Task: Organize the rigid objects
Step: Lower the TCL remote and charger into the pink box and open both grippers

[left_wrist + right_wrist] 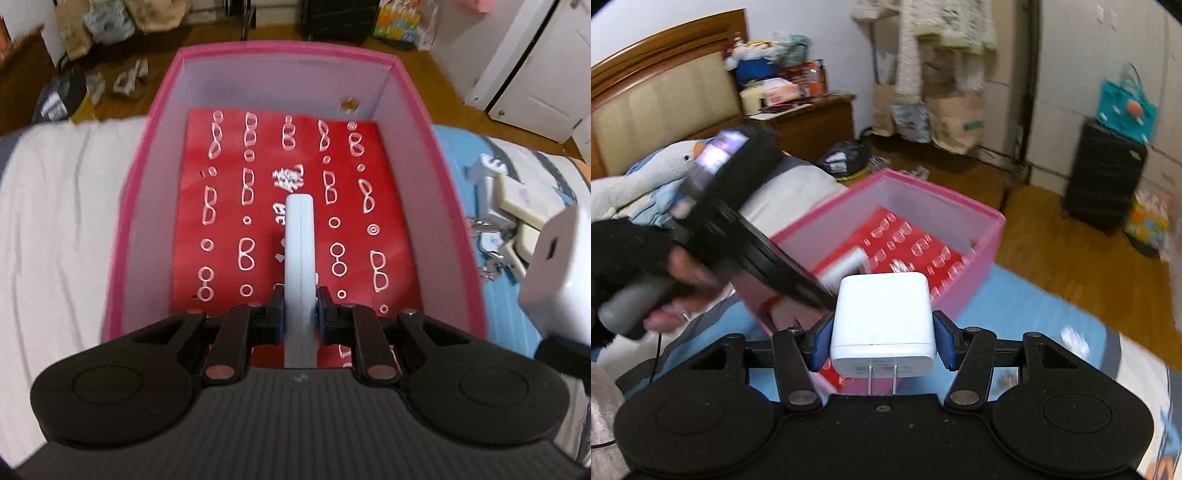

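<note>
Left gripper point(300, 314), black with blue pads, sat nearest its wrist camera, fingers point(277, 314) clamped on a thin pale-blue flat plastic object point(301, 266) held edge-on. It hung over the open pink cardboard box point(155, 122), above the red sheet printed with white eyeglass outlines point(229, 192) lying on the box floor. Whether the object touched the sheet: couldn't tell.

Right gripper point(883, 341), fingers point(946, 343) gripping a white rounded-cube plug-in charger point(882, 321) by its sides, two metal prongs pointing back toward the camera. It was off the bed, held near the box's nearer corner. In the right wrist view the person's hand point(683, 280), in a black sleeve, held the left gripper's grey handle, tilted down into the box.

Box sat on the bed, on a blue cover point(458, 184); white sheet point(62, 206) on its other side. A small pile of white and cream adapters and keys point(509, 221) lay on the blue cover just beside the box. Frames were motion-blurred.
</note>
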The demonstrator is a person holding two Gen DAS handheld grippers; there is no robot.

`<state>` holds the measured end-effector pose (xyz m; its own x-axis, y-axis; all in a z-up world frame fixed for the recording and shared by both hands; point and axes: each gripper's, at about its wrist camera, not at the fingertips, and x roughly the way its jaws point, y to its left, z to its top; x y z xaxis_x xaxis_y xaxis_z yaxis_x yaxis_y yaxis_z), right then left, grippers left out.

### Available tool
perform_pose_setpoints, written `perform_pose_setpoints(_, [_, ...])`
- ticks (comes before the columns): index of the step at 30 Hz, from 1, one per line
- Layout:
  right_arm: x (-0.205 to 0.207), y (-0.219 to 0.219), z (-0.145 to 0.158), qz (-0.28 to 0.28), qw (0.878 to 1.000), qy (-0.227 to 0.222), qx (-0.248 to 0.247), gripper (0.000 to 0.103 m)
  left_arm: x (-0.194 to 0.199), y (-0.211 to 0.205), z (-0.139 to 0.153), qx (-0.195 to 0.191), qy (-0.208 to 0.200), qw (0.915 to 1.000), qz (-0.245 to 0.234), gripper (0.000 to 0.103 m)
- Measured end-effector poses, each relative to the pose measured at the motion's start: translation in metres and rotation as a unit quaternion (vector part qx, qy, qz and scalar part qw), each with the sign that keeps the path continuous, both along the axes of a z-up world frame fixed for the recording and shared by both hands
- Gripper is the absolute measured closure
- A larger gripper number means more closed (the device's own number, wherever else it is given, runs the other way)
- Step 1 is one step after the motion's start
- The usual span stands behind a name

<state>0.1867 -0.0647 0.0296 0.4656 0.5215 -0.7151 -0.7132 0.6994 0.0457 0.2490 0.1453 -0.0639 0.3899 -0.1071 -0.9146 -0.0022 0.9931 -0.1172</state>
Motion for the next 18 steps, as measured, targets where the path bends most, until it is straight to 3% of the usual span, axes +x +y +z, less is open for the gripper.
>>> perform_pose_setpoints(6, [0.023, 0.029, -0.013, 0.036, 0.999, -0.003, -0.017, 0.043, 0.017, 0.005, -0.015, 0.023, 0.003, 0.9997, 0.010, 0.088])
perform_pose_setpoints(10, [0.037, 0.040, -0.027, 0.048, 0.998, 0.006, -0.036, 0.043, 0.028, 0.020, -0.017, 0.004, 0.016, 0.9995, 0.026, 0.087])
perform_pose_setpoints(15, [0.046, 0.053, -0.036, 0.069, 0.996, 0.000, -0.056, 0.043, 0.028, 0.026, -0.011, 0.027, 0.006, 0.9993, 0.026, 0.086])
perform_pose_setpoints(18, [0.047, 0.058, -0.042, 0.071, 0.995, 0.003, -0.064, 0.043, 0.024, 0.032, -0.003, 0.021, -0.001, 0.9994, 0.029, 0.086])
